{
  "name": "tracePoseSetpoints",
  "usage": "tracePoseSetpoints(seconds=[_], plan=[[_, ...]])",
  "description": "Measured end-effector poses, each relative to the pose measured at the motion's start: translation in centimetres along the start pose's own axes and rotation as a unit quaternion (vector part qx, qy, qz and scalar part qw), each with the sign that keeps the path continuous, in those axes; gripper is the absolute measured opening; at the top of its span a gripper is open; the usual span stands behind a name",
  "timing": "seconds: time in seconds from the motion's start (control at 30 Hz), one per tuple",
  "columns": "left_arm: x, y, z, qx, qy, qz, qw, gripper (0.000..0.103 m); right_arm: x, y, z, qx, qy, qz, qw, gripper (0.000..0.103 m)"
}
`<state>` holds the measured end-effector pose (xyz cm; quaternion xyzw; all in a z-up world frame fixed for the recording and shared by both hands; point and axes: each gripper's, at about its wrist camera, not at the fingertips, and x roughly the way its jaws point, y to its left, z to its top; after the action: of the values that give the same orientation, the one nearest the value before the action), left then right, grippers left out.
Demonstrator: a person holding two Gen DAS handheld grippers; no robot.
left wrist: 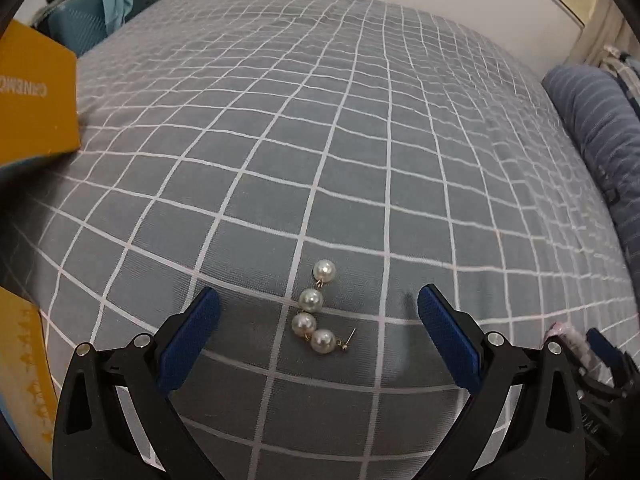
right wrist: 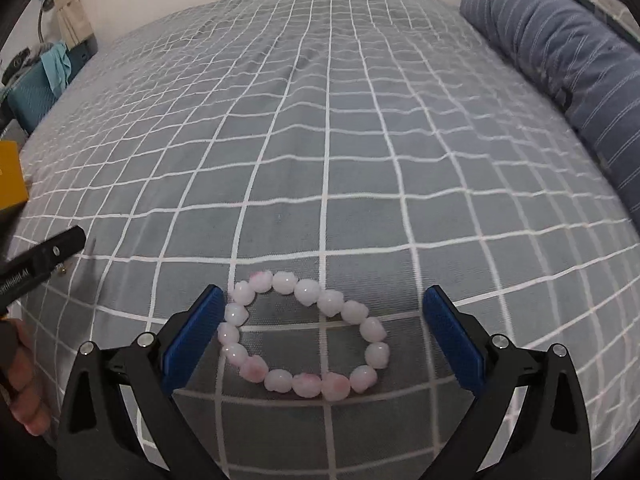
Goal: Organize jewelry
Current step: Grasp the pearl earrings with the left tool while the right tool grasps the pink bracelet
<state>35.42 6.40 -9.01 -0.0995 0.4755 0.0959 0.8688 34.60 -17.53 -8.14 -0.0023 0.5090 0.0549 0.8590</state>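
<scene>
Left wrist view shows the left hand-held gripper (left wrist: 319, 307) spread wide over a pearl drop earring (left wrist: 316, 313), which lies on the checked bedsheet (left wrist: 320, 140) between the two blue pads, touching neither. The earring is four pearls linked in a short chain with a thin post at its near end; it looks light, limp at the links and slick on the beads, so a pinch across the middle pearls seems safer than on the fine post, which could bend. In the right wrist view the right hand-held gripper (right wrist: 323, 306) is likewise spread, with a pink bead bracelet (right wrist: 303, 337) lying flat between its pads, its left side just beside the left pad. The bracelet looks light and floppy; closing on one arc of beads should lift it. A yellow box (left wrist: 36, 92), well left of the earring, is cut off by the frame, and its inside is hidden.
</scene>
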Motion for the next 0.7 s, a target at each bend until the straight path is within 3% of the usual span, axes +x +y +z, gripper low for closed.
tracePoseSetpoints(seconds=[0.3, 0.4, 0.47, 0.5, 0.57, 0.6, 0.63, 0.7], plan=[[0.4, -0.9, -0.7, 0.016, -0.023, 0.018, 0.9994, 0.095, 0.4, 0.0, -0.8, 0.002, -0.029, -0.002, 1.0, 0.094], [0.3, -1.0, -0.9, 0.018, -0.026, 0.034, 0.9989, 0.076, 0.0, 0.1, -1.1, -0.006, -0.034, -0.005, 0.999, 0.083], [-0.1, -1.1, -1.1, 0.024, -0.029, 0.04, 0.9985, 0.045, -0.4, 0.3, -1.4, -0.016, -0.039, -0.008, 0.999, 0.068], [-0.3, -1.1, -1.2, 0.026, -0.029, 0.039, 0.9985, 0.039, -0.6, 0.5, -1.5, -0.021, -0.042, -0.012, 0.999, 0.065], [-0.5, -1.3, -1.4, 0.033, -0.028, 0.038, 0.9984, 0.02, -0.9, 1.0, -1.8, -0.04, -0.047, -0.015, 0.998, 0.046], [-0.6, -1.4, -1.6, 0.035, -0.029, 0.038, 0.9982, 0.018, -1.1, 1.3, -1.9, -0.047, -0.049, -0.016, 0.998, 0.04], [-0.9, -1.4, -1.7, 0.036, -0.032, 0.039, 0.9981, 0.011, -1.2, 1.5, -2.0, -0.05, -0.052, -0.015, 0.997, 0.025], [-1.3, -1.1, -2.0, 0.03, -0.033, 0.031, 0.9985, 0.011, -1.5, 1.8, -2.3, -0.054, -0.056, -0.015, 0.997, 0.02]])
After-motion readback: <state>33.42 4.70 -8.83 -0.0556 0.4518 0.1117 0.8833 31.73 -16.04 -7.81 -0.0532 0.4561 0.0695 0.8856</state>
